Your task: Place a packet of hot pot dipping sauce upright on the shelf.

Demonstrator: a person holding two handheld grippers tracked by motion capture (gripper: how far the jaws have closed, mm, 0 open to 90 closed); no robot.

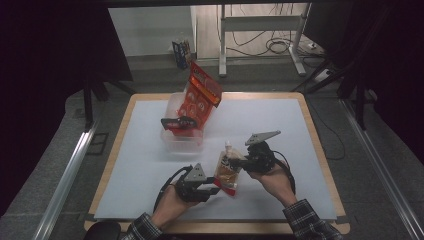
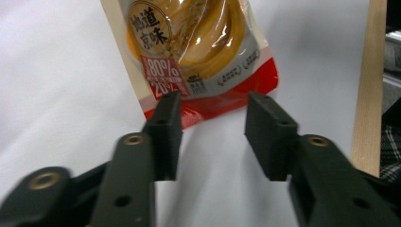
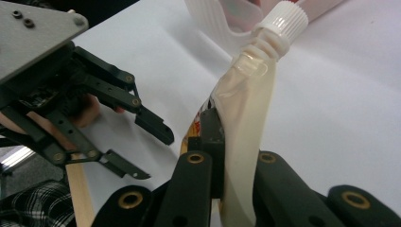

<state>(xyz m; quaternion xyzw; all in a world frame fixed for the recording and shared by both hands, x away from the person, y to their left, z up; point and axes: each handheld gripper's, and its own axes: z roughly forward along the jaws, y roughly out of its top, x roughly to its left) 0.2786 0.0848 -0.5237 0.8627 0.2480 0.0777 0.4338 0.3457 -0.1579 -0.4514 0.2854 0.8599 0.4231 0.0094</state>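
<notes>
1. On the white table sheet, a clear plastic tub holds an upright red snack bag; it sits beyond and to the left of the pouch being handled.
2. The spouted yellow-and-red food pouch hangs near the sheet's front edge, white cap uppermost.
3. The right gripper pinches the pouch's side edge, jaws closed on the film.
4. The left gripper, jaws wide, points at the pouch's red bottom seam; squaring to that seam before closing would likely steady the pouch best.
</notes>
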